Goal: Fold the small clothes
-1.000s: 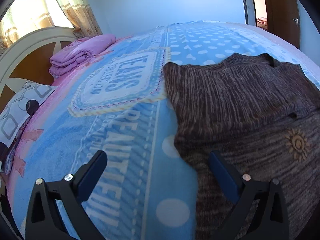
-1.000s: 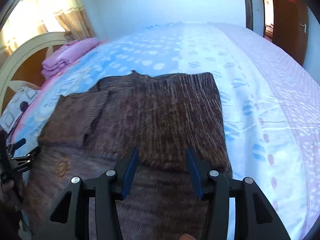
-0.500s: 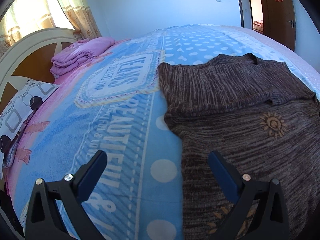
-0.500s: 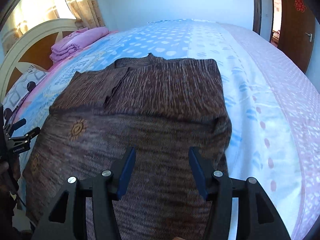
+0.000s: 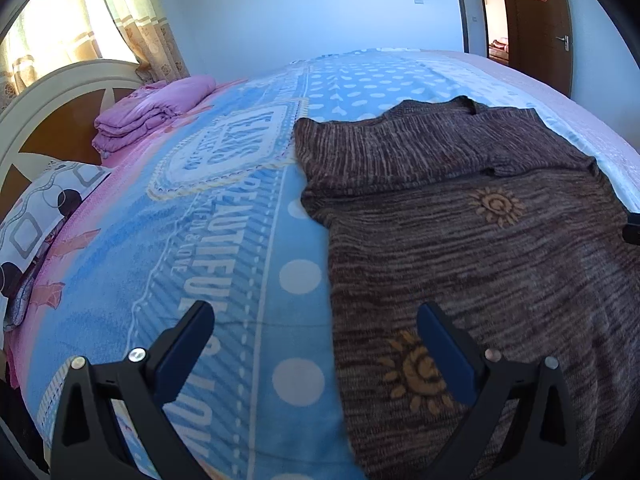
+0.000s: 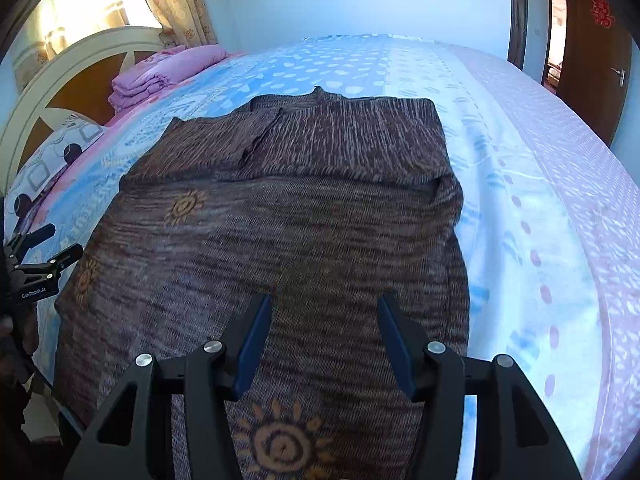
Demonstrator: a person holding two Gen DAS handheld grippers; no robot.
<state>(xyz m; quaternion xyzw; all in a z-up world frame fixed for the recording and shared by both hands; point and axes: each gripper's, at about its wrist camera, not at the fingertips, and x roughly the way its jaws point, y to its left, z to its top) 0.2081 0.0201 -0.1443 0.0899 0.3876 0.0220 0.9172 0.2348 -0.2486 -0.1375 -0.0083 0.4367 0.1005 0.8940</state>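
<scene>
A brown knitted sweater [image 5: 460,216] with orange sun motifs lies flat on the bed, its sleeves folded in across the chest; it also shows in the right wrist view [image 6: 304,216]. My left gripper [image 5: 316,320] is open and empty, hovering above the sweater's left edge near the hem. My right gripper [image 6: 324,312] is open and empty above the lower middle of the sweater. The left gripper also shows in the right wrist view [image 6: 40,252] at the far left.
The bed has a blue and pink printed blanket [image 5: 208,240]. A folded pink quilt [image 5: 152,112] and a patterned pillow [image 5: 36,216] lie by the cream headboard [image 5: 48,96]. A brown door [image 6: 592,48] stands at the far right.
Both grippers have pulled back toward the sweater's hem and risen; more of the sweater is in view. The right gripper's jaws stand wider apart than a second ago.
</scene>
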